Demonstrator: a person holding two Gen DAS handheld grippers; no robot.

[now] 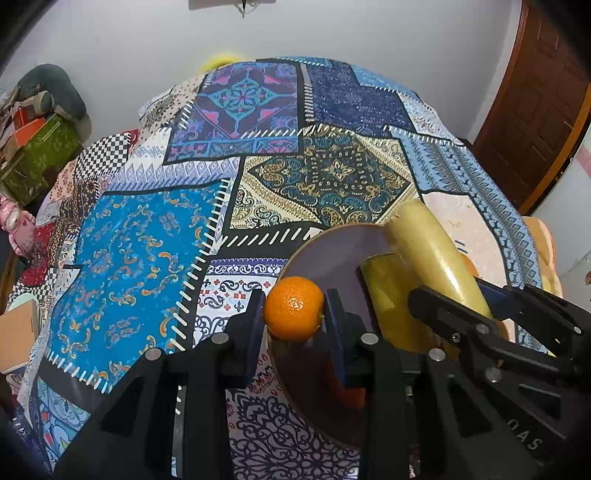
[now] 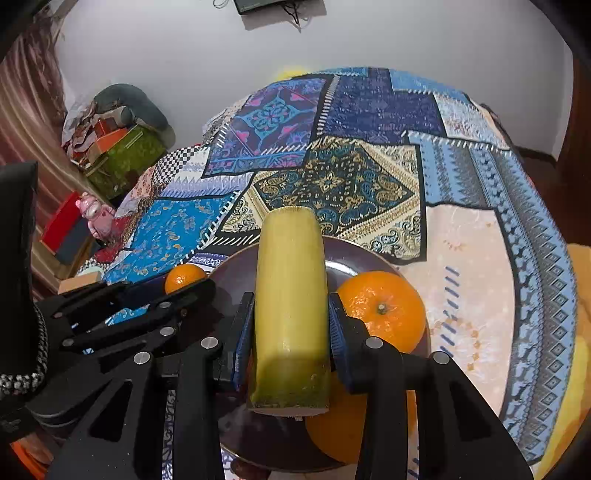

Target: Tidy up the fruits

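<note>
A patchwork-patterned cloth (image 1: 258,177) in blues, gold and cream covers the table. Off its edge at about ten o'clock stands a green patterned box (image 2: 125,158) with orange boxes (image 2: 109,138) and a grey bundle (image 2: 129,103) heaped on it, and a pink figurine (image 2: 96,216) sits near nine o'clock. A brown wooden door (image 1: 535,110) stands at two o'clock in the left wrist view, and a dark device (image 2: 277,5) with dangling wires hangs on the white wall at twelve.
</note>
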